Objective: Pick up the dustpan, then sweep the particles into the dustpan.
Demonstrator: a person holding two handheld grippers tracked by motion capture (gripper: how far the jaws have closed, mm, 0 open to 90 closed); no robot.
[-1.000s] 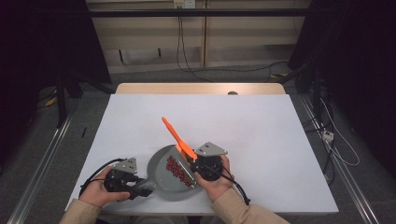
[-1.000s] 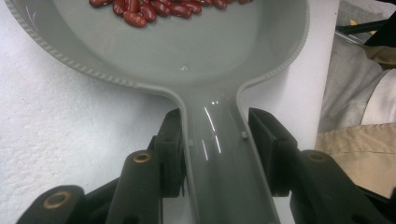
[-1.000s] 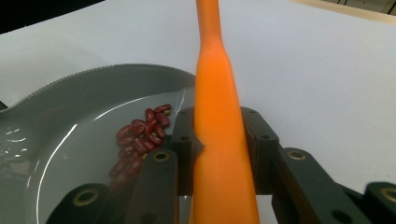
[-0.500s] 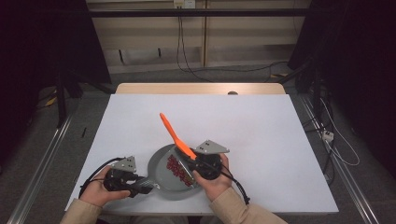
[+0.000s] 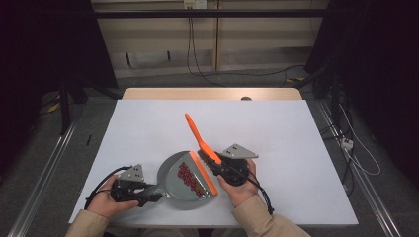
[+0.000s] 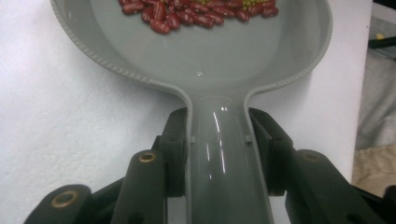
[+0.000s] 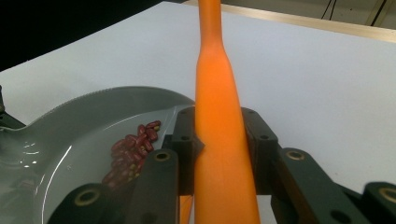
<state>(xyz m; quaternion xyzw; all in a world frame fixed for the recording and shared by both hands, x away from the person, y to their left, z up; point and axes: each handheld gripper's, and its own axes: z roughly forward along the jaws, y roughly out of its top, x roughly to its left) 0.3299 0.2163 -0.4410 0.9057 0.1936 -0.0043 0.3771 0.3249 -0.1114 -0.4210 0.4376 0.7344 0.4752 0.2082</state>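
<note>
The left gripper [image 5: 148, 196] is clamped on the handle of the grey plastic dustpan [image 6: 219, 70]: in the left gripper view both black jaws press against the handle's two sides. A second ago this gripper sat beside the pan's handle end without a clear hold; half a second ago it had turned toward the handle, and now it has it pinched, with the pan lying flat on the white table [image 5: 148, 128] at its near edge.

The right gripper [image 5: 217, 165] holds the orange plastic brush [image 5: 196, 136] by the thick lower part of its handle, jaws closed on either side, as the right gripper view shows. Across the three high views the brush handle has swung a little more upright and its tip has drifted slightly toward the left gripper's side, while its orange head stays along the pan's open edge.

The dark red kidney beans [image 5: 190, 178] lie heaped inside the pan, just behind the brush head, with a few greenish ones among them in the left gripper view. No loose beans can be made out on the table around the pan.

Taken together, the sweeping looks about finished, and the fresh hold on the handle suggests the pan is ready to be lifted and carried off, kept level so the beans do not roll out over the open lip.
</note>
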